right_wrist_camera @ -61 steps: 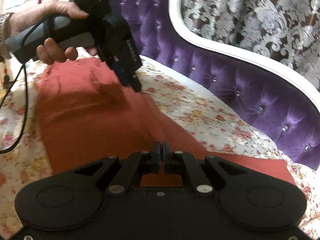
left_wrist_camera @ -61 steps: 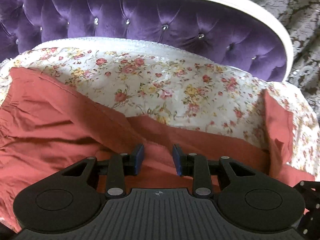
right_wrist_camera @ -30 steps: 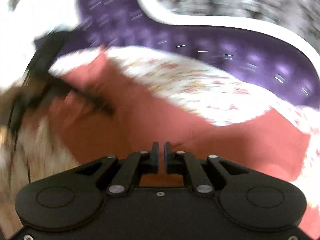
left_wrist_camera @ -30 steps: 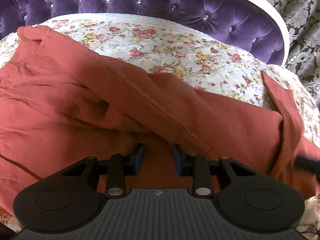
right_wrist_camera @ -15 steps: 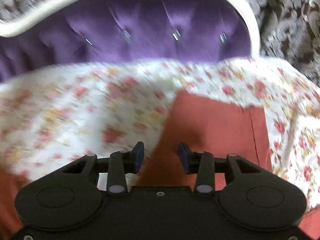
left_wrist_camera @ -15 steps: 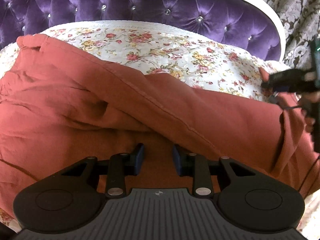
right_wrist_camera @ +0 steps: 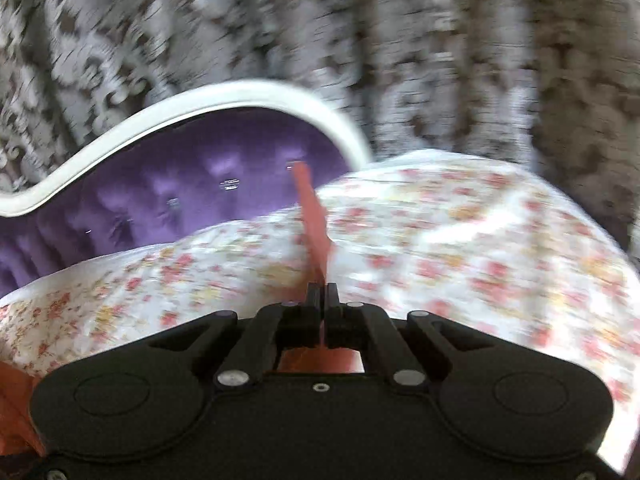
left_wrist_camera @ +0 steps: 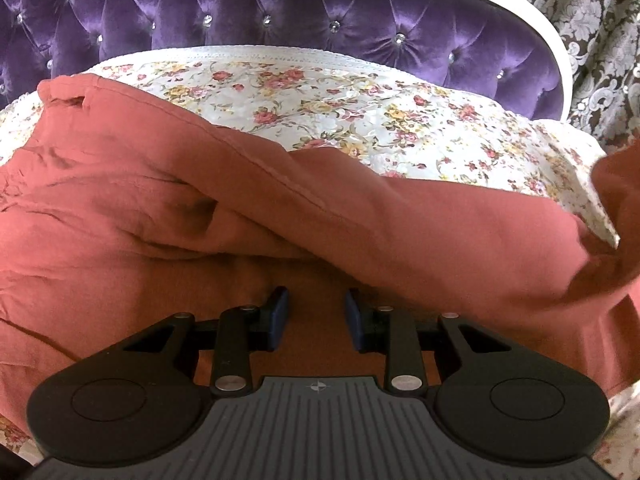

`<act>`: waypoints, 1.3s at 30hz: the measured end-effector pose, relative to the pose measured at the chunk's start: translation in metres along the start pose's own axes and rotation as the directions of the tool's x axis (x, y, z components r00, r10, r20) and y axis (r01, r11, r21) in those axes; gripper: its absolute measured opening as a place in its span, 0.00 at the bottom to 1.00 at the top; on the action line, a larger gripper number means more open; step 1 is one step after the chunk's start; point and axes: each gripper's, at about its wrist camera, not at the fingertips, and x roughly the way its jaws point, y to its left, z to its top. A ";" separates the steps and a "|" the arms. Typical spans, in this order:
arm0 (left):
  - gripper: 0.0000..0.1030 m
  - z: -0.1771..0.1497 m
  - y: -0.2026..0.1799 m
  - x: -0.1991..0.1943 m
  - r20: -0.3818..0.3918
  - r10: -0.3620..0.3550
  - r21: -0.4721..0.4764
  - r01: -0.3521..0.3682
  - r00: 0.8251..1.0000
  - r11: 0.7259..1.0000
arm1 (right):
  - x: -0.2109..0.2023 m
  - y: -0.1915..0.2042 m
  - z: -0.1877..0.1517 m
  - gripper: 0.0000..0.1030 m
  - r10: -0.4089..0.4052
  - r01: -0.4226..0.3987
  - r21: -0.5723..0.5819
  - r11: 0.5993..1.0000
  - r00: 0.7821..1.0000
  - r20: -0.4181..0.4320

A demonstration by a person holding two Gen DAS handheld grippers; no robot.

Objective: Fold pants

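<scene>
Left gripper (left_wrist_camera: 316,316) jaws spread over the rust-red pants (left_wrist_camera: 120,216), which lie bunched on the near-left of the floral bedspread (left_wrist_camera: 360,116), while right gripper (right_wrist_camera: 323,300) is clamped on a strip of pants fabric (right_wrist_camera: 312,216) sticking up toward the far purple tufted headboard (right_wrist_camera: 180,184), that view motion-blurred.

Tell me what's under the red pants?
The pants lie on a flowery bedspread, which shows behind them and at the corners. What the bedspread looks like right beneath the pants is covered. Behind the bedspread stands a purple headboard.
</scene>
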 end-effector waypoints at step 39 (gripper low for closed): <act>0.29 0.014 0.178 -0.032 -0.049 0.137 -0.188 -0.144 0.989 0.972 | -0.060 0.035 -0.055 0.48 0.083 -0.090 -0.185 0.979 0.995 -0.046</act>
